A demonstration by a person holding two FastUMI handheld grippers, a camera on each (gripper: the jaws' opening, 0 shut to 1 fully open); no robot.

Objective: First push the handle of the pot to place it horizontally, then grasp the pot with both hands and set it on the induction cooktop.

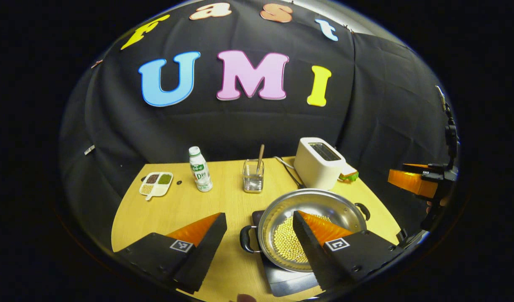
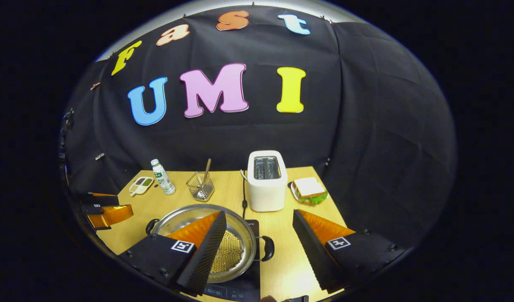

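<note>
Pot: the steel pot (image 1: 311, 226) sits on the induction cooktop (image 1: 288, 281), near the front of the wooden table (image 1: 189, 205); yellow beans (image 1: 288, 245) lie in its bottom.
Handles: one loop handle (image 1: 246, 240) points toward my left side, the other handle (image 2: 267, 247) toward my right, so they look roughly level across the cooktop.
Left gripper (image 1: 260, 228): my fingers are spread wide and hold nothing; in the left gripper view the near handle shows in the gap between them.
Right gripper (image 2: 260, 228): fingers also spread wide and empty, with the right-side handle showing in the gap between them.
Stage, as I judge it: the pot seems to be set down already, so what remains is getting clear of it.
How to do it well: I would keep both pairs of fingers open and draw each hand straight outward, away from its handle, at the same pace, so neither tip catches a loop and drags the pot off centre.
Nearby: a white toaster (image 2: 266, 180) stands just behind the cooktop, a sandwich (image 2: 309, 188) to its right, and a glass holder (image 1: 253, 176), bottle (image 1: 200, 168) and small divided dish (image 1: 156, 183) farther back.
</note>
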